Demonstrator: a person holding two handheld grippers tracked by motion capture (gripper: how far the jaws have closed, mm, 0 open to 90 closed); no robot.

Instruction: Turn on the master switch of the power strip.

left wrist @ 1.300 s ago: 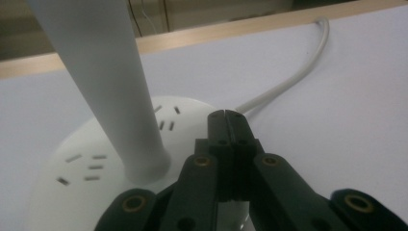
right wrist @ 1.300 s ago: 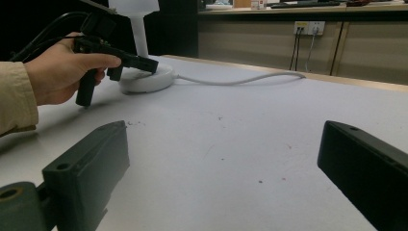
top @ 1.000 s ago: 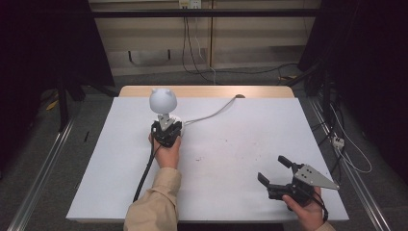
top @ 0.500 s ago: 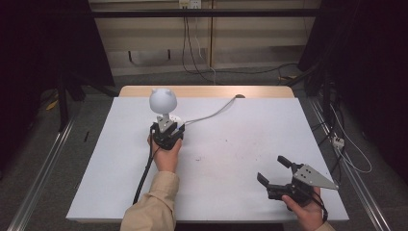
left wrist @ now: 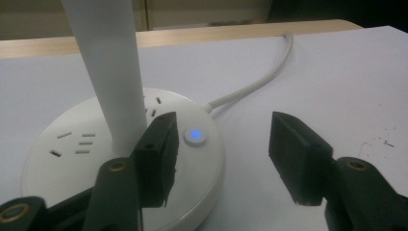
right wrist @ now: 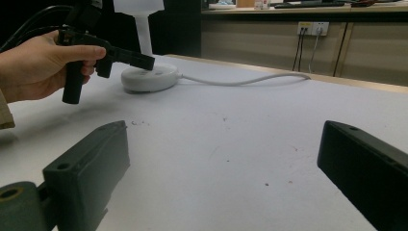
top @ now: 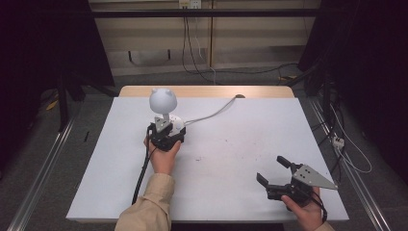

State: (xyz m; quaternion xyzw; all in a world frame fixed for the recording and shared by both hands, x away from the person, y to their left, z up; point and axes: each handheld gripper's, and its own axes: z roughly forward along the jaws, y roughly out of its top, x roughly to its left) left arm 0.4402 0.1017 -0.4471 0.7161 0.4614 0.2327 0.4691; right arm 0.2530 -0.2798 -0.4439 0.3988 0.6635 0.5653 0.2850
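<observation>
The lamp [top: 165, 111] stands left of centre in the upper half of the high view, on the white table [top: 231, 144]. It consists of a round white base [left wrist: 72, 159] with socket slots, a white stem [left wrist: 108, 67] rising from the base, and a globe-shaped head [top: 163, 99]. A white cable [top: 211, 113] runs from the base toward the upper centre of the frame, to the far table edge. In the left gripper view, a round button [left wrist: 195, 135] glowing blue sits on the top of the base, right of the stem. The left gripper [top: 166, 131] is held at the near side of the base; its jaws have just been opening and stand apart with nothing clamped between them. One jaw lies over the base just beside the stem and close to the button; the other hangs over the bare table to the right of the base. The right gripper [top: 273, 172] rests in the lower right of the high view, well apart from the lamp, with its jaws spread wide over bare table surface and gripping nothing. In the right gripper view, the left hand [right wrist: 33, 65] and its gripper appear at upper left, next to the base.
</observation>
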